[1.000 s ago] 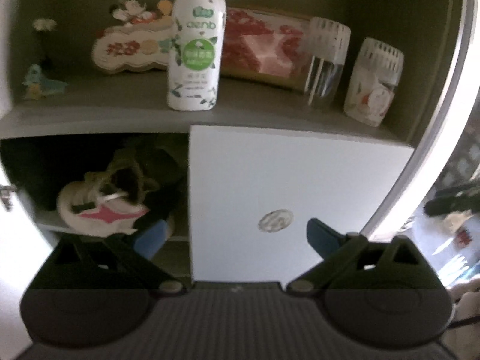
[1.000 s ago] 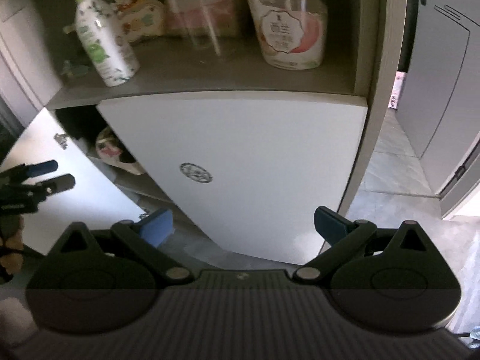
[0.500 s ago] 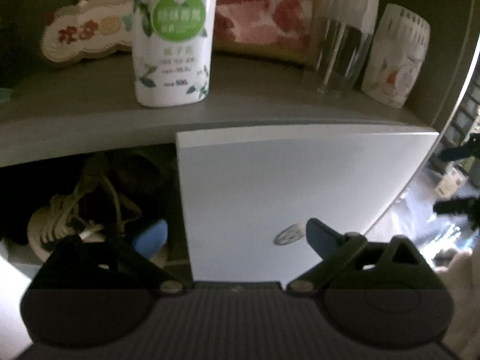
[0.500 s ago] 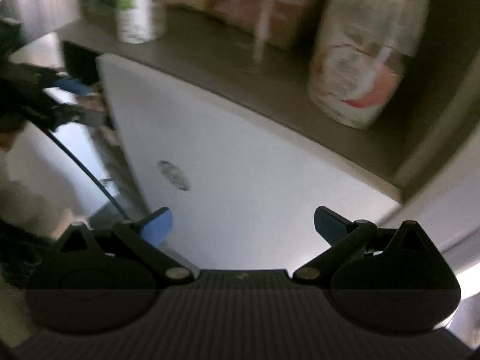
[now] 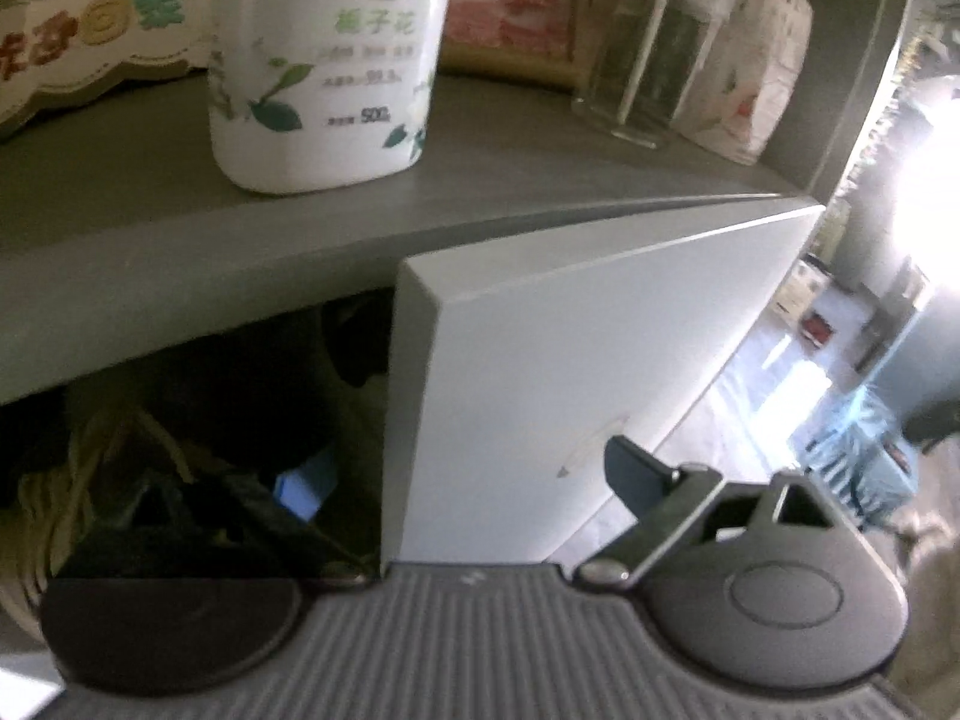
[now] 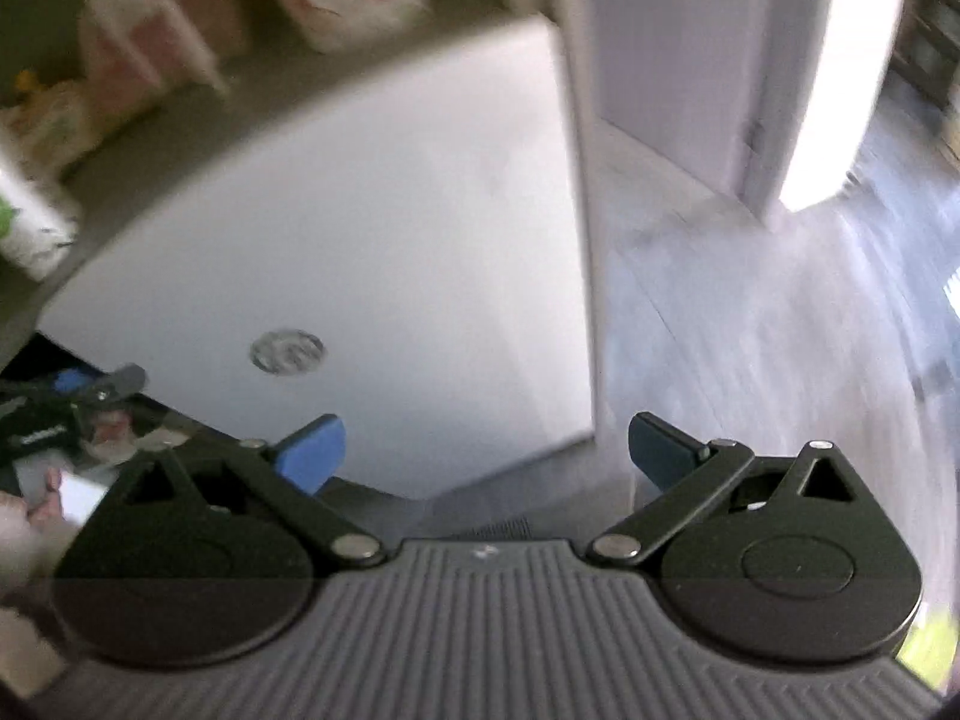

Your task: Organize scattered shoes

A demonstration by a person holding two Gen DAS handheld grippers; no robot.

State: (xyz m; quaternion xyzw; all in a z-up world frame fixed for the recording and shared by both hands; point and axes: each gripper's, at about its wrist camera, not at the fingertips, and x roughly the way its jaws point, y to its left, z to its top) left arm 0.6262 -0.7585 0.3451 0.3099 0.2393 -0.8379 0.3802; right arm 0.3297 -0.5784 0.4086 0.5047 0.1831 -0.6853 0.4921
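Left wrist view, landmark: we take the white flat cabinet door, which stands ajar with its free edge turned toward us.
Left wrist view, tool: our left gripper has its fingers spread wide and pinches nothing; the door's edge stands between them, one blue pad inside the dark compartment, the other in front of the door's face.
Left wrist view, shoes: left of the door, in the shadowed compartment, we see a pale laced shoe; it is too dark to tell whether its pair lies with it.
Left wrist view, above the door: a white plastic bottle with green leaf print stands on the grey shelf, a clear plastic holder further right.
Right wrist view, tool: our right gripper is likewise spread and holds nothing, hovering before the same door; this view is blurred.
Right wrist view, left of the door: the other gripper shows at the compartment mouth, with something pink and white by it that we cannot make out.
Right wrist view, right of the door: bare grey floor, no shoes in sight there.
Progress: we judge at least one shoe already sits in the cabinet; whether more lie scattered elsewhere, these views do not settle. The door is not shut.
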